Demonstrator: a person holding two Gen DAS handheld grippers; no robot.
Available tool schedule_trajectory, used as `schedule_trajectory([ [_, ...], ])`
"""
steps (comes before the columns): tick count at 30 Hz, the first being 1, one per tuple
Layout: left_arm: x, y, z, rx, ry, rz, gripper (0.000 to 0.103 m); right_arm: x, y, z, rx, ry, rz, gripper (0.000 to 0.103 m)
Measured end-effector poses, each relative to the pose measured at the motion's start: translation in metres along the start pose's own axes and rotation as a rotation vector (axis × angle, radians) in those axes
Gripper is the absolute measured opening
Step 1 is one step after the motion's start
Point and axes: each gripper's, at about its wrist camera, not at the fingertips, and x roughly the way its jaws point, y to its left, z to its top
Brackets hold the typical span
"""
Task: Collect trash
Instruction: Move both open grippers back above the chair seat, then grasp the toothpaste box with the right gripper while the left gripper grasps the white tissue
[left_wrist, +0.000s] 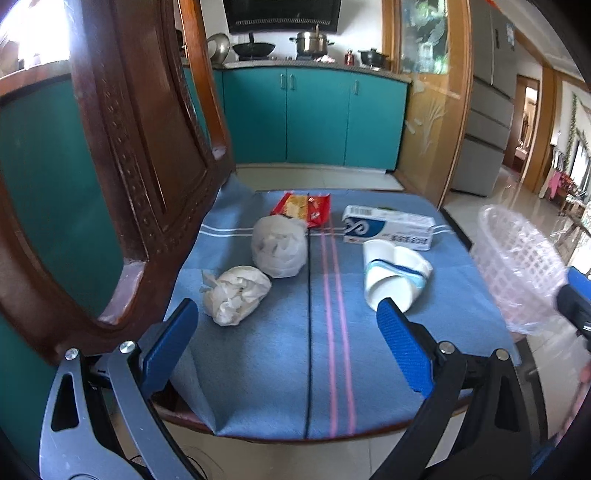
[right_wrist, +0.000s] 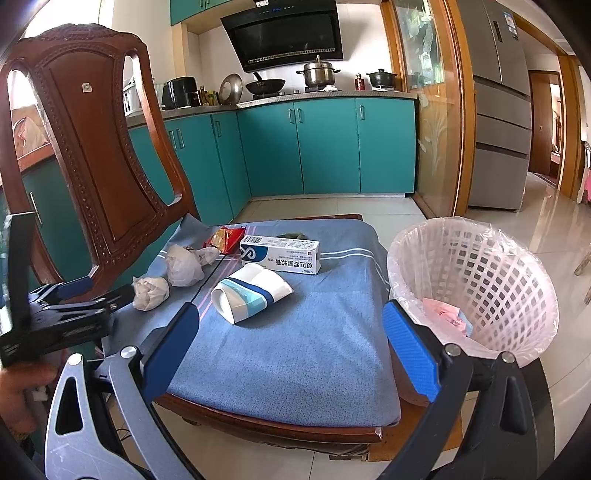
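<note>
The left gripper (left_wrist: 286, 314) hangs over the near edge of the chair seat, jaws spread and holding nothing; the right gripper (right_wrist: 290, 317) likewise, jaws wide; bare blue cloth (right_wrist: 295, 354) lies between them and the trash; a crumpled tissue (left_wrist: 236, 295) sits nearest, a white wad (left_wrist: 280, 245) and flattened paper cup (left_wrist: 393, 275) behind; the box (left_wrist: 388, 225) and red wrapper (left_wrist: 301, 208) lie near the far edge; the lined basket (right_wrist: 476, 277) stands beside the seat's right edge; teal cabinets (right_wrist: 325, 144) beyond.

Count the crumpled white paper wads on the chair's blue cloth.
2. One crumpled white paper wad lies nearest the left gripper; the rounder white wad sits just behind it, before the red snack wrapper.
</note>
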Motion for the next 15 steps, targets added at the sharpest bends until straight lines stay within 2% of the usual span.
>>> schedule_trajectory([
  [7, 0.053, 0.011, 0.005, -0.032, 0.074, 0.048, 0.096, 0.003, 0.0, 0.001, -0.003, 0.009, 0.004, 0.097],
  [10, 0.067, 0.019, 0.01, -0.057, 0.088, 0.062, 0.09, 0.007, -0.008, 0.01, 0.029, 0.017, 0.019, 0.097],
  [13, 0.08, 0.021, 0.013, -0.065, 0.118, 0.053, 0.087, 0.03, -0.022, 0.031, 0.093, 0.085, 0.012, 0.097],
  [15, 0.085, 0.02, 0.011, -0.051, 0.131, 0.056, 0.086, 0.062, -0.036, 0.053, 0.188, 0.16, 0.032, 0.097],
])
